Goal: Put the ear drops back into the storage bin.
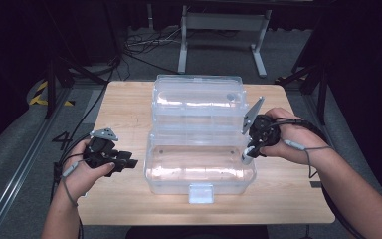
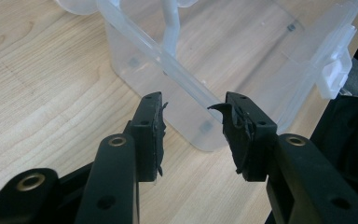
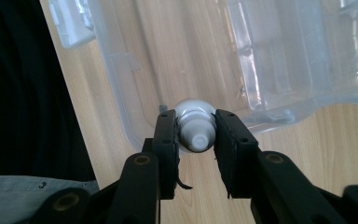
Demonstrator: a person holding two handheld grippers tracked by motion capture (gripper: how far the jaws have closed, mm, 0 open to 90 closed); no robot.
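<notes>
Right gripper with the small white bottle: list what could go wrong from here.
1. The right gripper pinches the small white bottle only near its cap end, so it might slip or swing while going into the clear box.
2. The bottle hangs close to the box's right rim and could catch on it.
3. The left gripper hovers open beside the box without bracing it, so a bump may shift the box.

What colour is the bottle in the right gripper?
White bottle, clearest in the right gripper view.

A "4" marked on the floor left of the table; no other legible txt.
</notes>
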